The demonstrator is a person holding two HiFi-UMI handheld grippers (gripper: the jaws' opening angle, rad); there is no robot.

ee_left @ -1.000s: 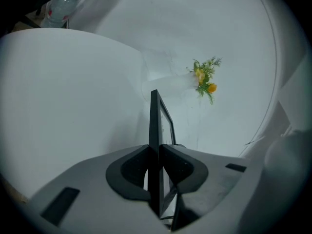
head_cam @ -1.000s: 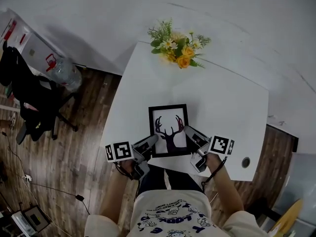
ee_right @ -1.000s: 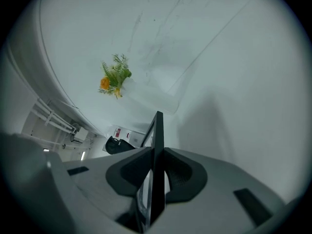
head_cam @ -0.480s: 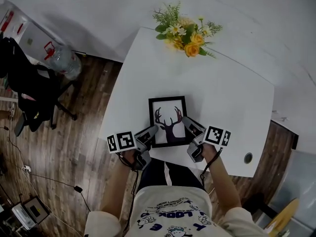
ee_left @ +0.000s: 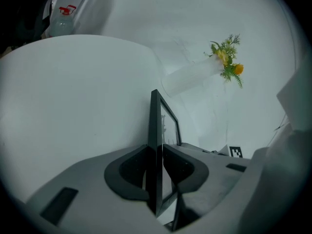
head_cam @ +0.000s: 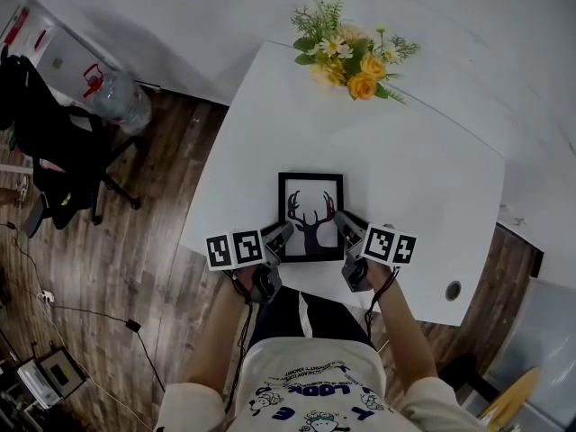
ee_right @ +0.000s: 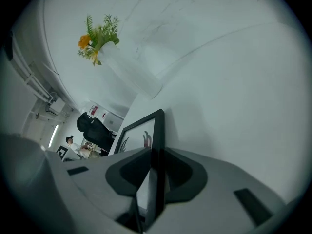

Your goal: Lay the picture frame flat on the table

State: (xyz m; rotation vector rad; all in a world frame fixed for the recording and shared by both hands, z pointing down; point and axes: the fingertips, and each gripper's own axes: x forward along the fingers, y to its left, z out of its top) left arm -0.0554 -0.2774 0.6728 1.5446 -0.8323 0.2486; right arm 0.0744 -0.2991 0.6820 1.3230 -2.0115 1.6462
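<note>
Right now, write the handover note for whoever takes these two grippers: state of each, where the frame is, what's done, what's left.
Left gripper: shut on the picture frame's left edge, near its bottom corner.
Right gripper: shut on the frame's right edge, opposite the left.
Frame: face up with the deer print showing, over the near part of the table. Whether its back rests fully on the surface can't be told.
Flowers: at the far edge, well away from the frame.
Done: frame is turned face up, at or close to the tabletop.
Left: probably settle it flat, open both grippers, draw back.
</note>
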